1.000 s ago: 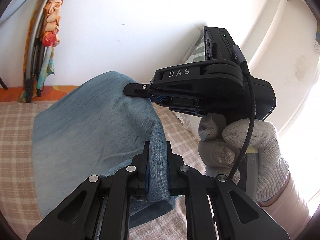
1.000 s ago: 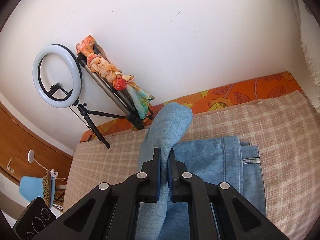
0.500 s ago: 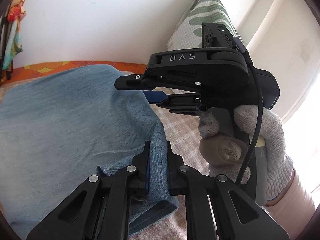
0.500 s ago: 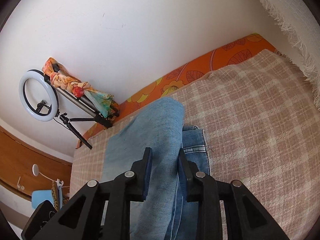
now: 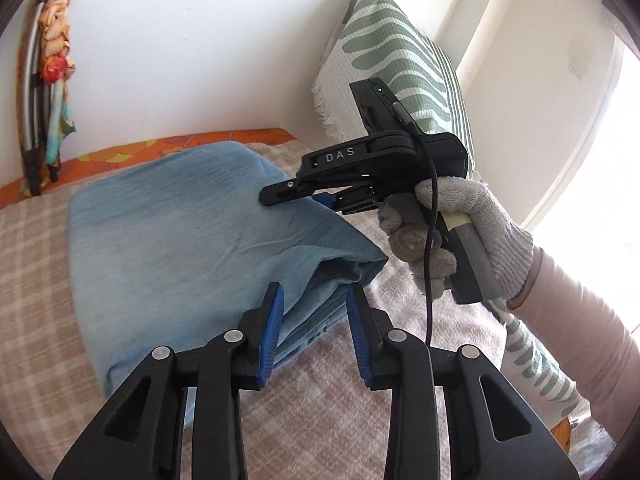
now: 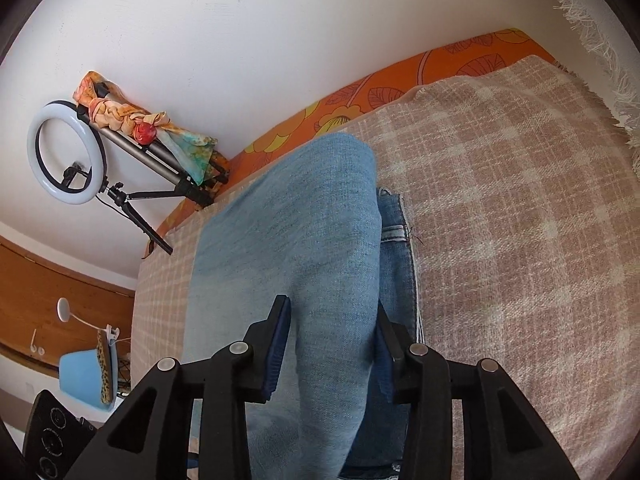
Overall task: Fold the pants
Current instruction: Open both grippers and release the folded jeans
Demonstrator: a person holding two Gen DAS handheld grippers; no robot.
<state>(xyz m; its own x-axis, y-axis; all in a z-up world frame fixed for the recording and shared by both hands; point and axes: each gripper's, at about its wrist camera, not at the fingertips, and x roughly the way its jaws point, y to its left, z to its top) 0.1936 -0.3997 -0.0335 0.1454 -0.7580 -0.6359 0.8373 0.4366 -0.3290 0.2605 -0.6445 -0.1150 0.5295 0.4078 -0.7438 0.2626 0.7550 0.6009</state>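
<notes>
The blue denim pants lie folded in layers on a checked blanket. My left gripper sits at the near right corner of the stack. Its jaws are opening, with the layered denim edge between them and the right pad clear of the cloth. My right gripper, held by a gloved hand, rests at the pants' far right edge. In the right wrist view the right gripper straddles a raised fold of the pants. Its jaws are opening too, and the fold stays loose between them.
A green-striped pillow leans against the wall at the right. A folded tripod wrapped in a colourful scarf and a ring light stand by the wall. The blanket spreads to the right over an orange floral sheet.
Both grippers were shut on the denim and have opened. The lifted fold has come down onto the stack, and both hands have sunk with it.
</notes>
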